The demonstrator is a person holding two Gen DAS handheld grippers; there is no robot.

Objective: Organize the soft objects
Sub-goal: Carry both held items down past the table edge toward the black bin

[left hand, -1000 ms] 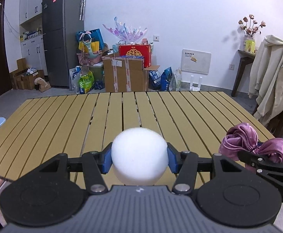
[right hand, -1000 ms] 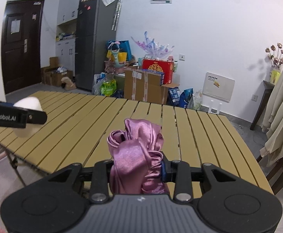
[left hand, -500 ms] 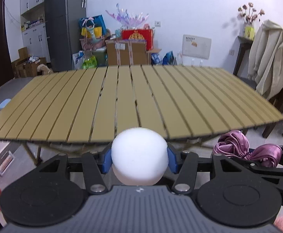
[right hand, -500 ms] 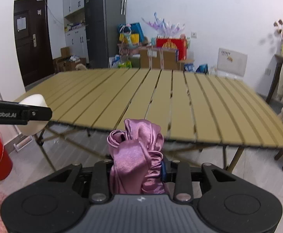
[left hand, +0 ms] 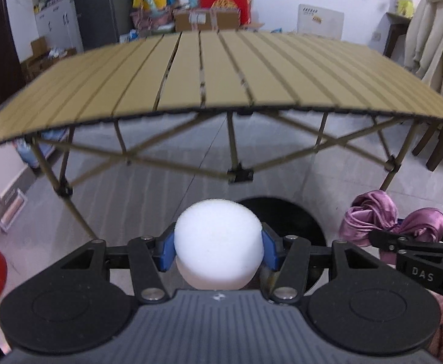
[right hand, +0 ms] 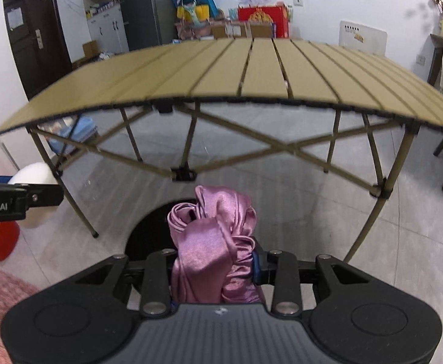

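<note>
A: What sits nearest?

B: The left gripper [left hand: 218, 250] has its jaws clenched on a white foam ball [left hand: 218, 242]; the right gripper [right hand: 212, 268] clamps a bunched purple satin cloth [right hand: 213, 242]. Directly below both lies a dark round opening [left hand: 297, 221].

A: A bin?

B: Probably; its rim is mostly hidden. Farther off stands the bare worktop [right hand: 251, 75].
</note>
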